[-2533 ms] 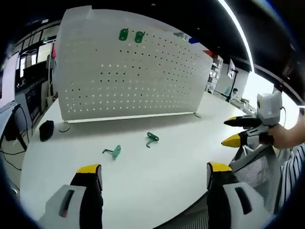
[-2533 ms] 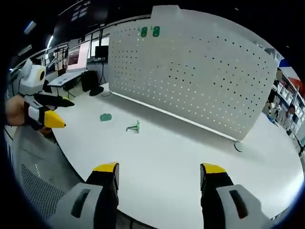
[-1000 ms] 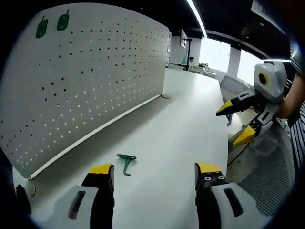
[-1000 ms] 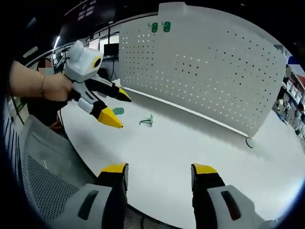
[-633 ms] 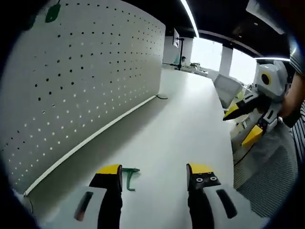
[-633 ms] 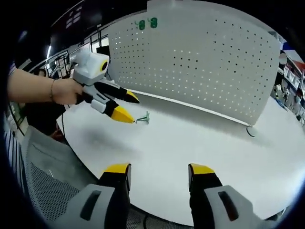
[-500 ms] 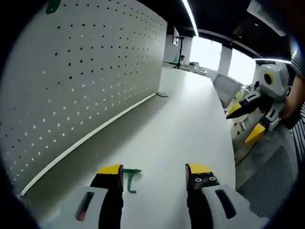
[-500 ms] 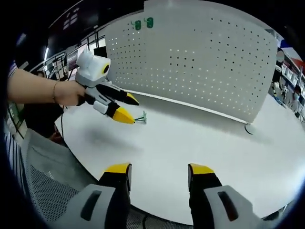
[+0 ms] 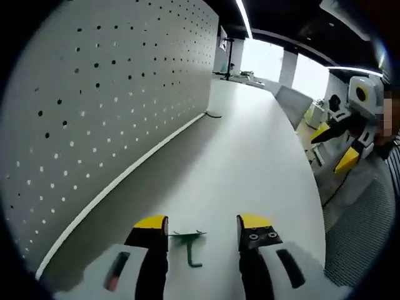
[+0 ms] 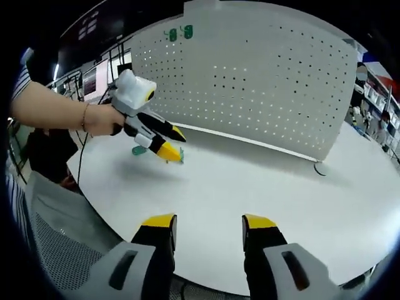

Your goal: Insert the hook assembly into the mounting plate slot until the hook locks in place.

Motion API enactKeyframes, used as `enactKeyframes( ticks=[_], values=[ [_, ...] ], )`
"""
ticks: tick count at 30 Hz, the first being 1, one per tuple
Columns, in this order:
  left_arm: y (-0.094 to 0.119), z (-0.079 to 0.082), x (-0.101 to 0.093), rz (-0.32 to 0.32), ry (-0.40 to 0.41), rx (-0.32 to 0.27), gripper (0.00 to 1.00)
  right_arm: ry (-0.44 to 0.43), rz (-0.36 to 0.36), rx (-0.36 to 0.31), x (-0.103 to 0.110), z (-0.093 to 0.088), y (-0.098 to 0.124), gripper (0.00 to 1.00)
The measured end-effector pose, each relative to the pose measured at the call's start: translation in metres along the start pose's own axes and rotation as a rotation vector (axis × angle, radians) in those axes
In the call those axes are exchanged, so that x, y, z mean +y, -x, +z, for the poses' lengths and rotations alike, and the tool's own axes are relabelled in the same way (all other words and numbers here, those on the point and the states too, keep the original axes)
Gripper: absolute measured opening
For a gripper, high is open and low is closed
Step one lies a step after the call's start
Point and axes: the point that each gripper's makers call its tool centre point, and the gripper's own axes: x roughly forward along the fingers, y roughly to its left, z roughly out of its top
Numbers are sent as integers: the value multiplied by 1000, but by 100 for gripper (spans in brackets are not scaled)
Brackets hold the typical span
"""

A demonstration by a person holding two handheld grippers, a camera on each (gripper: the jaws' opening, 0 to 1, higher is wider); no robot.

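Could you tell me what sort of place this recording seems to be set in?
Probably an open-plan office or lab used as a test bench: a white pegboard stands on a large white table, with monitors on desks behind and ceiling strip lights above.

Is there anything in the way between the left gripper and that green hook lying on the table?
Nothing visible is. The green hook lies flat on the white table, right between the open jaws of the left gripper, with bare tabletop around it. The pegboard stands off to one side, clear of the approach.

four green hooks [image 10: 139, 150] — one pegboard [image 10: 262, 81]
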Motion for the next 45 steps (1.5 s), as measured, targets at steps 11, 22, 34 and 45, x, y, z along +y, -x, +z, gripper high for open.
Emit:
enactKeyframes(
  ticks=[11,22,34,45],
  values=[
    [-12,-8,5,-65,-140,84,34,-125,-22,5,-14,-3,-2,39],
    [-12,-13,-3,-121,-229,167,13,-227,-26,6,-21,-6,-5,37],
    [-12,-19,7,-94,-253,228,1,-222,-15,7,-18,-6,-5,35],
    [-8,-21,16,-53,-168,222,1,-218,-13,10,-18,-7,-6,35]
  ],
)
